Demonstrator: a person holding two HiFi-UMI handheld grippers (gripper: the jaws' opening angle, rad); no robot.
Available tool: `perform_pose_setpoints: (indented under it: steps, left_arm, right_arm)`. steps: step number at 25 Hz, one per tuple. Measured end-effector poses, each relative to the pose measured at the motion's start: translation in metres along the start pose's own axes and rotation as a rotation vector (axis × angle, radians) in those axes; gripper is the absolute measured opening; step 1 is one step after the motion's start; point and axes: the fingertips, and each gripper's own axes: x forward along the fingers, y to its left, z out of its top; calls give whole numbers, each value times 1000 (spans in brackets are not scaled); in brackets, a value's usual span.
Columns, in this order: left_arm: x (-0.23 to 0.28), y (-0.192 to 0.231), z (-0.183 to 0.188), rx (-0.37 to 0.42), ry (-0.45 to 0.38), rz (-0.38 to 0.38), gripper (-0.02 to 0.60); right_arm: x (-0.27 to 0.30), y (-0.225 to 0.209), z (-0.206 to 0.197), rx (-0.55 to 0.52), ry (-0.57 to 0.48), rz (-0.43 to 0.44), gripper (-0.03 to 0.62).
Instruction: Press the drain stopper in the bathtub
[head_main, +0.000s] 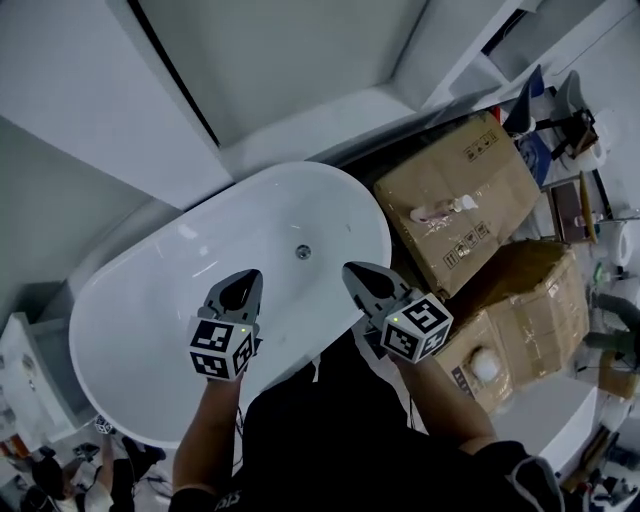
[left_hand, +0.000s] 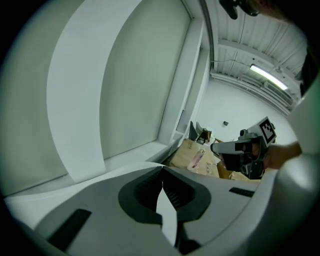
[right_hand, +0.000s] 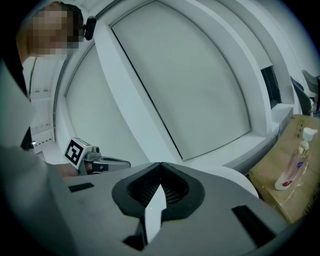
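A white oval bathtub (head_main: 150, 310) lies below me, with the round metal drain stopper (head_main: 303, 252) on its floor near the far end. Both grippers hang above the tub's near side and point towards the drain without touching it. My left gripper (head_main: 242, 285) is shut, its jaws meeting at the tip (left_hand: 162, 168) with nothing between them. The right gripper (head_main: 358, 272) is also shut and empty, tips together (right_hand: 160, 164). Each gripper view shows the other gripper: the right gripper (left_hand: 239, 149) and the left gripper (right_hand: 96, 161). Neither gripper view shows the stopper.
Large cardboard boxes (head_main: 462, 200) stand right of the tub; a pump bottle (right_hand: 294, 162) lies on one. White wall panels (head_main: 100, 90) rise behind the tub. Cluttered items (head_main: 565, 120) sit at the far right, and shoes (head_main: 60, 478) at the lower left.
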Motion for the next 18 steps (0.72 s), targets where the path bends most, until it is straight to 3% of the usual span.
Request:
perform_pose_setpoints:
  steps: [6,18]
  left_arm:
    - [64,27,-31,-48,54,16,15]
    - [200,93,-167,-111,123,-10,15]
  right_arm:
    - [61,-49,-44,18,103,40,14]
    - [213,-143,-231,61,320,36,14]
